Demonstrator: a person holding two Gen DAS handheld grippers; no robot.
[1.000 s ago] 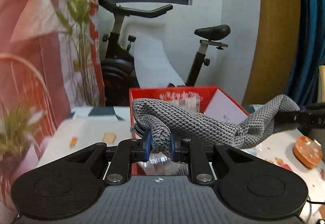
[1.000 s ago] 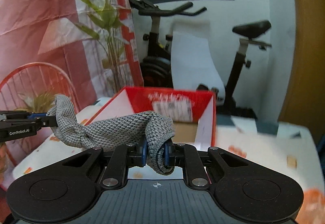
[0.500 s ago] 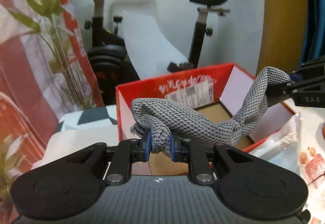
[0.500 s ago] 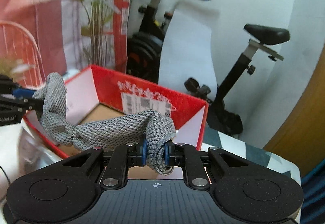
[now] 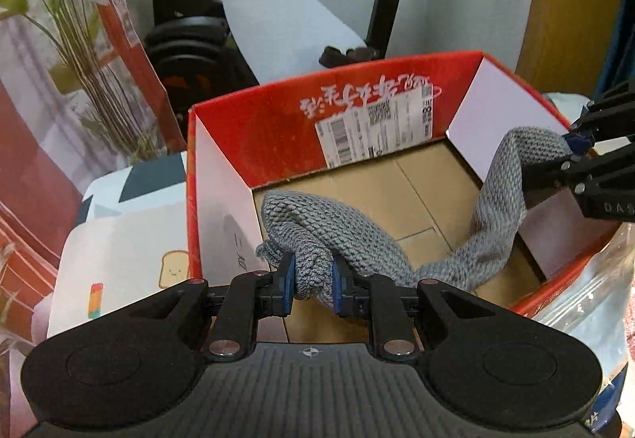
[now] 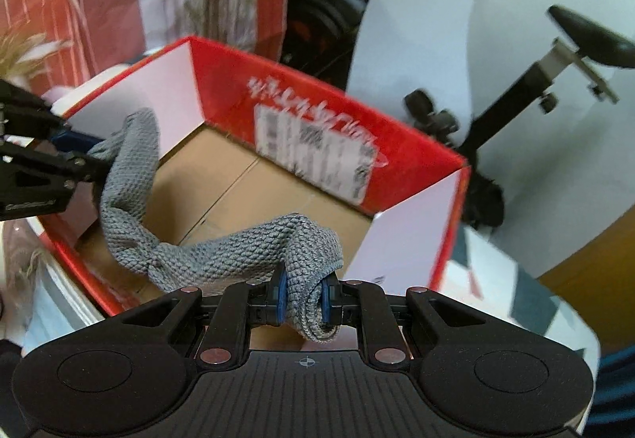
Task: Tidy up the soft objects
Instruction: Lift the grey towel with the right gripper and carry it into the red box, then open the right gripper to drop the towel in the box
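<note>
The grey knitted cloth (image 5: 357,239) sags between the two grippers over the open red cardboard box (image 5: 278,128); the left gripper (image 5: 311,285) has its jaws clenched on one bunched end, the right gripper (image 6: 301,295) on the other; the box walls ring the cloth; an exercise bike (image 5: 186,41) and a plant (image 5: 79,53) stand behind the table (image 5: 131,239).

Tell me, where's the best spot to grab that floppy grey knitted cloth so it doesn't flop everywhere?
By its two ends, from above, one gripper on each. The grey knitted cloth is long and limp and sags in the middle over the red box. That is how it hangs now: the left gripper pinches one bunched end and the right gripper the other.
</note>
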